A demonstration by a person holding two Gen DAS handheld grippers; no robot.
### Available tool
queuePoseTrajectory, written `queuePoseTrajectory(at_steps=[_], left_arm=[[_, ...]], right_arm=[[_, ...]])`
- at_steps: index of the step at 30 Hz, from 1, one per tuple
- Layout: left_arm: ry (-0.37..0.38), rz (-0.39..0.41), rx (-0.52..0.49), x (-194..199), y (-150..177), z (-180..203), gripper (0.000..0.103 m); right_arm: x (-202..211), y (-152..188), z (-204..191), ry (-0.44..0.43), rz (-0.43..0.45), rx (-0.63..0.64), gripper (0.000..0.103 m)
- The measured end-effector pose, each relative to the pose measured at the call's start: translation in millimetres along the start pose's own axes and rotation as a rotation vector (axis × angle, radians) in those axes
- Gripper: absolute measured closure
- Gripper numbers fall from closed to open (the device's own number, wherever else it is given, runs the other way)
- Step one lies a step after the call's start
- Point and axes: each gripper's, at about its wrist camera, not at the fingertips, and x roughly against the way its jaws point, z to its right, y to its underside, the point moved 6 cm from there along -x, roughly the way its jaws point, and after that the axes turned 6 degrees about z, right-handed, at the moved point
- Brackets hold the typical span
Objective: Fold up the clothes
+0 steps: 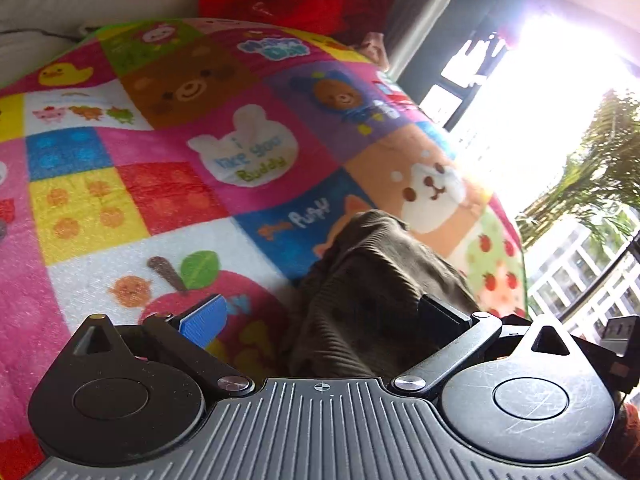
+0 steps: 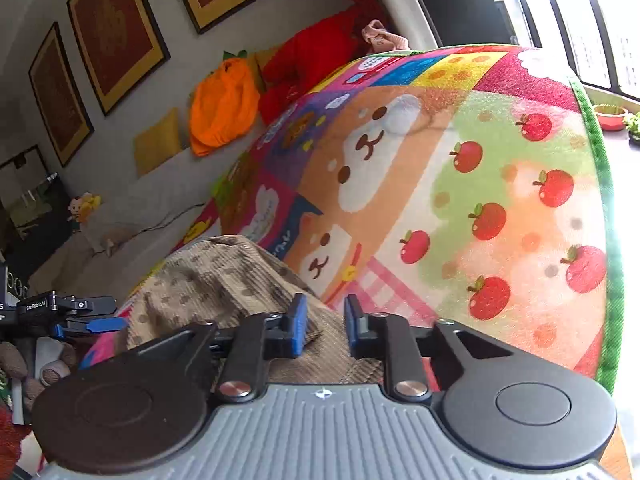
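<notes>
I have both views on the patchwork play mat [image 1: 168,184], a bright sheet of cartoon squares that serves as my landmark. The brown corduroy garment [image 1: 372,288] lies bunched on the mat's near part, covering the lower edge of the blue square with the fox, just beside the apple-print corner.

My left hand-held gripper [image 1: 320,316] has its jaws spread wide. The garment rises between them, but the blue pad [image 1: 204,318] on one side stands clear of the cloth over the big apple picture, so I read it as open and gripping nothing. The far finger sits dark against the fabric and I cannot tell whether it touches.

My right hand-held gripper [image 2: 325,326] hangs over the same garment [image 2: 224,280] at its edge nearest the apple-print corner. Its two blue pads stand apart with a clear gap, cloth showing below that gap, neither pad pressing on it: open.

Beyond the mat's far edge, an orange bundle [image 2: 222,110] and a red one [image 2: 312,56] lie on the grey surface. Framed pictures [image 2: 116,32] hang on the wall behind.
</notes>
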Motion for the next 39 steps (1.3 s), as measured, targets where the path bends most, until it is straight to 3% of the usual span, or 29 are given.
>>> queuePoseTrajectory(at_steps=[1,3,4,6,8,9,11,13,15,18,21,23,25,26,27,28,30,33,35,37,39], left_arm=[[0.013,-0.008,-0.026,-1.4,3.5,7.5,0.001],[0.018,-0.03,-0.079,-8.2,10.9,19.3,0.016],[0.01,-0.043,-0.101,-13.3,14.0,22.9,0.035],[-0.025,-0.053,-0.112,-21.7,16.0,22.6,0.04],[-0.056,-0.055,-0.096,-27.2,14.9,17.4,0.056],[-0.061,-0.047,-0.087,-26.9,12.2,15.8,0.059],[-0.051,-0.012,-0.075,-20.4,2.8,14.6,0.077],[-0.06,0.012,-0.089,-17.8,-4.9,14.4,0.082],[-0.093,0.014,-0.117,-21.0,-7.7,11.8,0.082],[-0.186,-0.024,-0.176,-33.4,2.7,-0.9,0.082],[-0.308,-0.07,-0.215,-43.4,15.4,-21.7,0.085],[-0.316,-0.081,-0.154,-37.8,16.3,-34.6,0.082],[-0.28,-0.051,-0.096,-22.2,7.9,-36.4,0.076],[-0.258,-0.025,-0.079,-13.1,1.0,-33.0,0.064],[-0.238,0.005,-0.066,-3.8,-6.9,-28.0,0.059],[-0.217,0.034,-0.053,5.6,-14.7,-23.1,0.052],[-0.152,0.086,-0.047,16.1,-29.1,-3.2,0.05],[-0.009,0.13,-0.041,21.1,-42.8,33.5,0.04],[0.103,0.107,-0.022,12.6,-37.7,54.9,0.026],[0.187,0.044,0.01,-7.1,-22.2,67.9,0.022],[0.165,-0.044,0.035,-36.5,1.8,63.9,0.022]], right_arm=[[2.2,1.5,-4.5,-0.031,-0.007,-0.023,0.054],[-3.2,10.8,-11.4,-0.09,-0.032,-0.084,0.054],[-9.5,16.0,-14.0,-0.104,-0.045,-0.107,0.053],[-24.5,24.1,-19.4,-0.105,-0.06,-0.121,0.054],[-33.6,21.2,-26.5,-0.089,-0.038,-0.089,0.079],[-32.5,13.2,-29.7,-0.088,-0.007,-0.07,0.09],[-30.0,-3.0,-36.3,-0.086,0.054,-0.033,0.098],[-23.6,-25.5,-38.3,-0.066,0.115,0.009,0.098],[-21.3,-42.2,-34.9,-0.039,0.144,0.037,0.098],[-32.9,-40.3,-21.4,0.005,0.09,0.047,0.098],[-53.1,-2.4,-5.3,0.057,-0.04,0.051,0.098],[-57.1,17.3,5.5,0.08,-0.079,0.034,0.098],[-49.0,12.2,6.4,0.068,-0.068,0.042,0.096],[-44.4,8.1,6.1,0.06,-0.06,0.049,0.095],[-39.7,4.0,5.8,0.052,-0.052,0.057,0.087],[-36.6,-0.6,3.4,0.046,-0.044,0.076,0.068],[-31.9,-10.6,-3.8,0.036,-0.027,0.128,0.04],[-28.1,-23.2,-14.1,0.014,-0.005,0.179,0.036],[-34.0,-19.9,-22.9,-0.03,-0.007,0.16,0.03],[-42.6,-10.1,-33.3,-0.065,-0.017,0.174,0.015],[-57.3,5.4,-40.6,-0.074,-0.048,0.205,0.004]])
